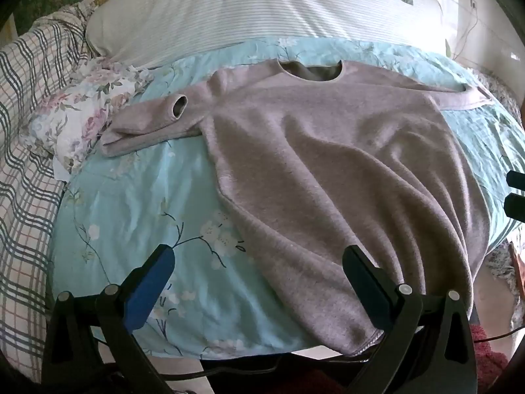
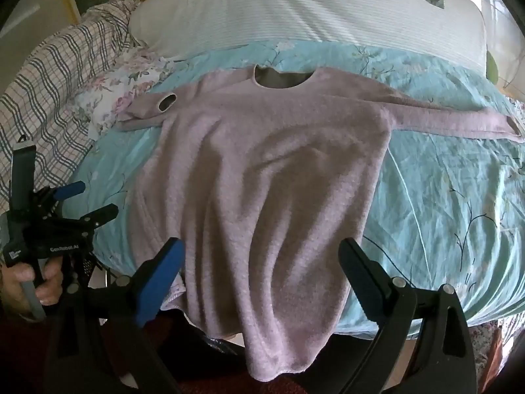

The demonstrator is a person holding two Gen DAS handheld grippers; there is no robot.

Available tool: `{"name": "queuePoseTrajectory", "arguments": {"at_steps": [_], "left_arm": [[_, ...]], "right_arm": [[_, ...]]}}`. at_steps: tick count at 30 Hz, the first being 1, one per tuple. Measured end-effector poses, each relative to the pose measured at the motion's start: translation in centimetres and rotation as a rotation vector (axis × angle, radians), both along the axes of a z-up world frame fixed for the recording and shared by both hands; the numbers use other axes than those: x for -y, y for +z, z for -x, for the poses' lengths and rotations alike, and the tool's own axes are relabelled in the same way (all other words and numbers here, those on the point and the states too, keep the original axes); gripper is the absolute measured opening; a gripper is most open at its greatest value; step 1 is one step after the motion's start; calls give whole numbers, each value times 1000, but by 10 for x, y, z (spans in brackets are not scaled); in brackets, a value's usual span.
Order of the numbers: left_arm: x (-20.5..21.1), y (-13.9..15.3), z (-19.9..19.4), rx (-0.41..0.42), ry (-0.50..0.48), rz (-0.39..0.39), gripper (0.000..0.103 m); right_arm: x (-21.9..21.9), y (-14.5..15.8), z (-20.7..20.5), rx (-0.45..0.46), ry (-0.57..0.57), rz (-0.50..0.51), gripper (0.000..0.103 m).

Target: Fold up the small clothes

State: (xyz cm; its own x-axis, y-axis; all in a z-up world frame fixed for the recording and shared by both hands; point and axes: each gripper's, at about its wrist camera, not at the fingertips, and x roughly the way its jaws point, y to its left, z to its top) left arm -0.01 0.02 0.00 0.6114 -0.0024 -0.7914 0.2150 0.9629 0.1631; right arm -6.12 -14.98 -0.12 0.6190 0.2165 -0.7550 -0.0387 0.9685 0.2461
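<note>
At the far left I saw the plaid blanket bunched beside a floral cloth. My left gripper hovered with its jaws spread wide and holding nothing, over the near edge of the teal floral quilt. The mauve sweater lay flat on that quilt, neck hole toward the striped white pillow, its left sleeve folded back on itself, its hem draping over the bed's near edge. My right gripper hung above the hem, jaws also wide apart, empty. The right sleeve stretched out straight.
</note>
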Motion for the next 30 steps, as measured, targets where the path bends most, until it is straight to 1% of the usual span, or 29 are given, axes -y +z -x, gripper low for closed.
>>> {"name": "queuePoseTrajectory", "arguments": {"at_steps": [8, 13, 24, 26, 28, 30], "left_arm": [[0, -4, 2, 5, -6, -4, 102], [0, 4, 2, 10, -4, -8, 102], [0, 4, 3, 15, -7, 0, 102], [0, 5, 2, 10, -8, 0, 102], [0, 5, 2, 9, -8, 2, 102], [0, 5, 2, 10, -7, 4, 102]], "right_arm": [[10, 0, -4, 0, 2, 1, 95], [11, 5, -4, 5, 1, -4, 95], [14, 4, -2, 28, -7, -14, 95], [15, 4, 0, 72, -6, -35, 95], [14, 4, 0, 74, -4, -37, 95], [13, 3, -1, 53, -3, -27, 95]]}}
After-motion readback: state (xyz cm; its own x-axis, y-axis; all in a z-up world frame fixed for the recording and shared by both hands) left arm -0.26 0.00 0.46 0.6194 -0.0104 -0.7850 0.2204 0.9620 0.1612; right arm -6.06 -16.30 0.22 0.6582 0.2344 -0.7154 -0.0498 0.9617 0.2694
